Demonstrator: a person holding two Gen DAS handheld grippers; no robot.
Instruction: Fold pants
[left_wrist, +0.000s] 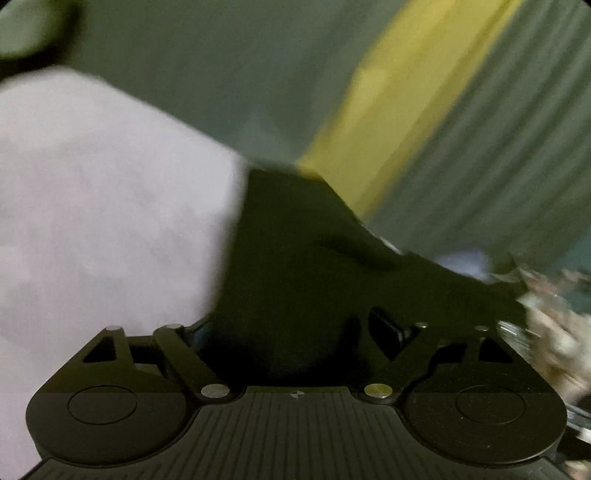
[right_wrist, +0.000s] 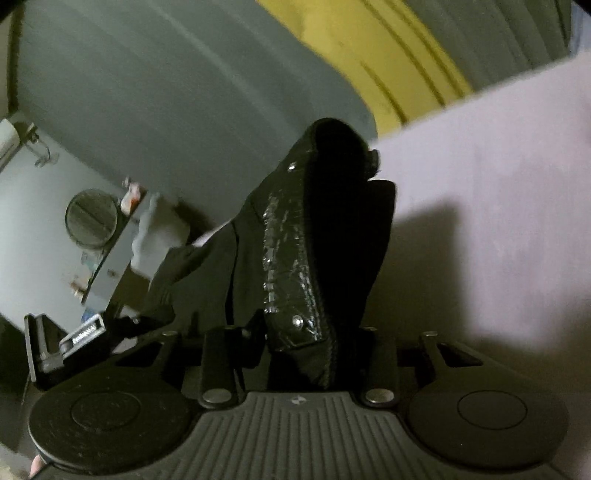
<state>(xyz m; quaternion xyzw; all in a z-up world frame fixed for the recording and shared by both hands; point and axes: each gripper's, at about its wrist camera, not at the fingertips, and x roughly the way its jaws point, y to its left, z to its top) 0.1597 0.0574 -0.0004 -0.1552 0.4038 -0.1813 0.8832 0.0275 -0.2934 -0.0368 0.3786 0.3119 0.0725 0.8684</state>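
Black fabric pants (right_wrist: 317, 236) hang bunched from both the left gripper (left_wrist: 295, 332) and the right gripper (right_wrist: 295, 332), each clamped on cloth, lifted over the pale lilac sheet (right_wrist: 498, 206) for folding.

Two wrist views, both pressed up close

My left camera looks along its fingers, black pants (left_wrist: 314, 258) filling the near field; my right does likewise. Both tilt upward and share the lilac sheet (left_wrist: 92, 203), yellow band (right_wrist: 369, 55) and grey wall (right_wrist: 166, 92).
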